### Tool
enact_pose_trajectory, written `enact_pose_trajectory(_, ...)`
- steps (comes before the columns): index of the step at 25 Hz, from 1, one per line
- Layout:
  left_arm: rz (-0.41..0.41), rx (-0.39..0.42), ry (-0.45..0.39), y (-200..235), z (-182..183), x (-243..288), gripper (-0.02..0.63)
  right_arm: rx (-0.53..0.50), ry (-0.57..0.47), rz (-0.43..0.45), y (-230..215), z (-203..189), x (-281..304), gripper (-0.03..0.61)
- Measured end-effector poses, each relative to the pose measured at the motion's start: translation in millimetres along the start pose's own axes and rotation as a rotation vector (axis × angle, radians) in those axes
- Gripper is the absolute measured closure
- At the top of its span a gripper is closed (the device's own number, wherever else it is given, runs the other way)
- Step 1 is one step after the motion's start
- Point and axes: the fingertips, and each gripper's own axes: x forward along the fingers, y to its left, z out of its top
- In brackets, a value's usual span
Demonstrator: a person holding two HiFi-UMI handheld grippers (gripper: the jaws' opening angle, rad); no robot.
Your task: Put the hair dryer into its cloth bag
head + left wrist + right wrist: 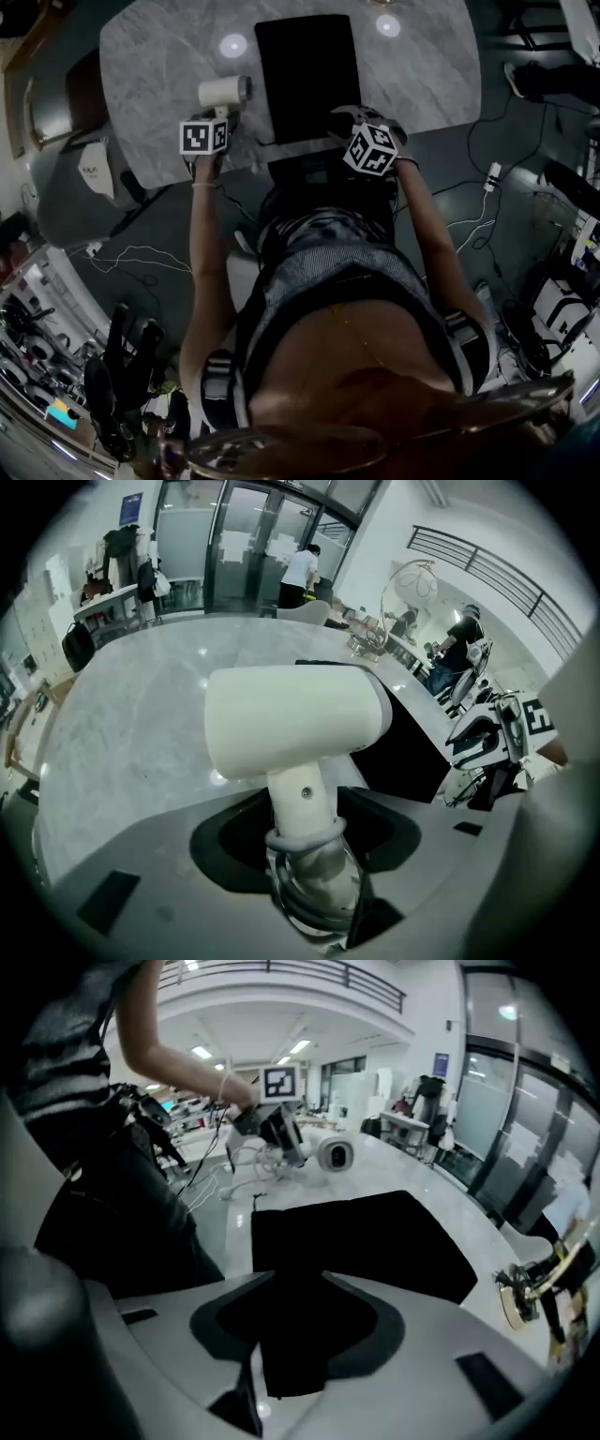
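A white hair dryer (223, 91) hangs over the left part of the marble table (159, 56). My left gripper (314, 855) is shut on its handle, where the grey cord is wound, and the barrel (295, 724) lies crosswise above the jaws. The black cloth bag (307, 80) lies flat at the table's middle. My right gripper (295, 1335) is at the bag's near edge, jaws open, with a strip of the black cloth (291, 1363) between them. From the right gripper view the dryer (335, 1154) and the left gripper (281, 1133) show beyond the bag (366, 1241).
The table's near edge runs just under both grippers. A gold object (534, 1288) stands near the bag's right side. Cables and a power strip (492, 176) lie on the floor at the right, a grey chair (80, 187) at the left. People stand far behind the table.
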Motion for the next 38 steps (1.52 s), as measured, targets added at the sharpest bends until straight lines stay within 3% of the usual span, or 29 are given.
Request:
enact_pose_trajectory(2,0.004,-0.004,-0.005,-0.5,-0.1,1.0,0.400,-0.094,0.071,0.026,14.5,-12.3,11.1,0.360)
enact_pose_trajectory(7,0.016,-0.005,-0.015,2.0,3.2,4.3,0.400,-0.288,0.174,0.023,34.6,-34.6,31.6,0.359)
enact_pose_trajectory(10,0.019,-0.005,-0.015,3.8,4.0,5.8,0.400,-0.349,0.193,0.014,40.5,-37.6,38.4,0.370)
enact_pose_trajectory(15,0.030,0.012,-0.011,2.6,4.1,6.5,0.400,-0.388,0.227,-0.012,43.0,-42.1,47.1,0.448)
enact_pose_trajectory(18,0.029,0.022,-0.008,-0.2,4.1,6.1,0.399,-0.333,0.208,-0.020,39.3,-36.2,43.6,0.485)
enact_pose_trajectory(22,0.026,0.022,-0.009,-1.8,4.2,5.7,0.400,-0.187,0.148,-0.009,27.7,-28.7,38.4,0.505)
enact_pose_trajectory(29,0.015,0.031,-0.029,-7.6,1.1,2.0,0.400,0.069,0.037,-0.001,-0.6,-9.1,30.7,0.509)
enact_pose_trajectory(38,-0.001,0.038,-0.080,-27.4,2.8,-15.9,0.400,0.301,-0.100,-0.012,-22.7,11.7,10.3,0.509)
